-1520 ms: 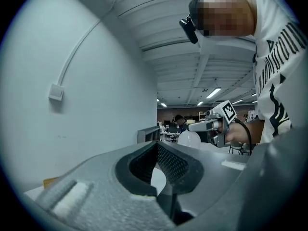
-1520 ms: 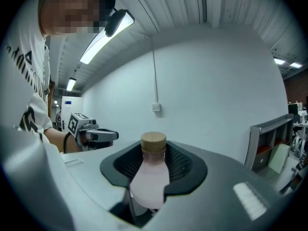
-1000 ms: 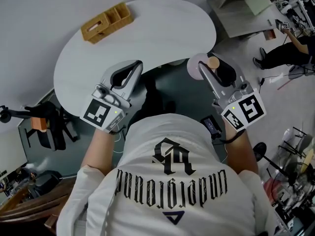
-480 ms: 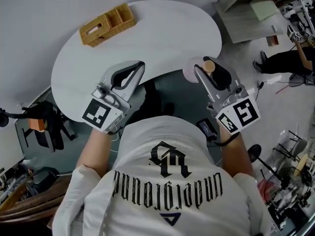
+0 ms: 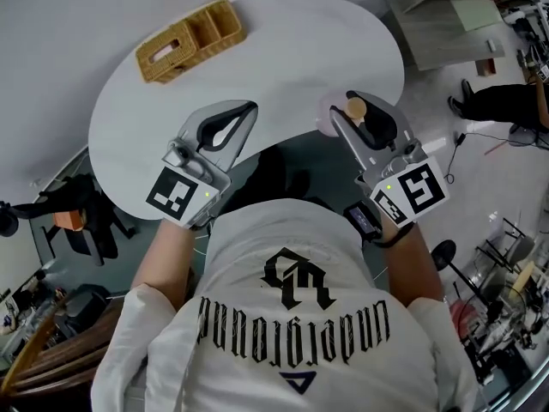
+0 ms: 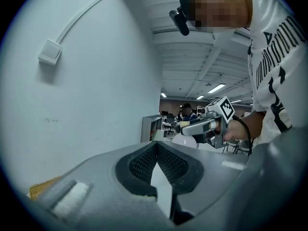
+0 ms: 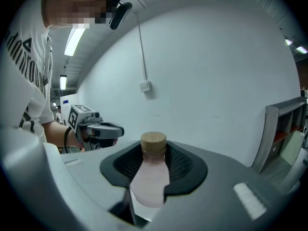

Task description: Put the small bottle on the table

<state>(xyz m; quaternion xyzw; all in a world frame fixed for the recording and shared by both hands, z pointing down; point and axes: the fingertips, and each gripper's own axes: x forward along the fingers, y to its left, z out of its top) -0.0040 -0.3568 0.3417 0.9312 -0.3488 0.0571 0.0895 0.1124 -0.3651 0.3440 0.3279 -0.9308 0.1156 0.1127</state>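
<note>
The small bottle (image 5: pixel 354 107), pale pink with a tan cap, stands upright between the jaws of my right gripper (image 5: pixel 360 120), which is shut on it. In the right gripper view the bottle (image 7: pixel 150 177) fills the gap of that gripper (image 7: pixel 154 153). It hangs over the near right edge of the white table (image 5: pixel 300 50). My left gripper (image 5: pixel 249 107) is over the table's near edge, its tips touching with nothing between them. In the left gripper view its pads (image 6: pixel 139 165) meet at the tip of the left gripper (image 6: pixel 156 146), and the bottle (image 6: pixel 184 140) shows beyond.
A wicker basket (image 5: pixel 190 39) with compartments sits at the table's far left. A dark chair (image 5: pixel 274 170) stands in the table's near notch. A seated person (image 5: pixel 506 101) and floor clutter lie to the right; a white wall (image 7: pixel 207 71) backs the table.
Both grippers have moved forward and down toward the table. The right one has carried the bottle from over the floor to over the table's edge.
</note>
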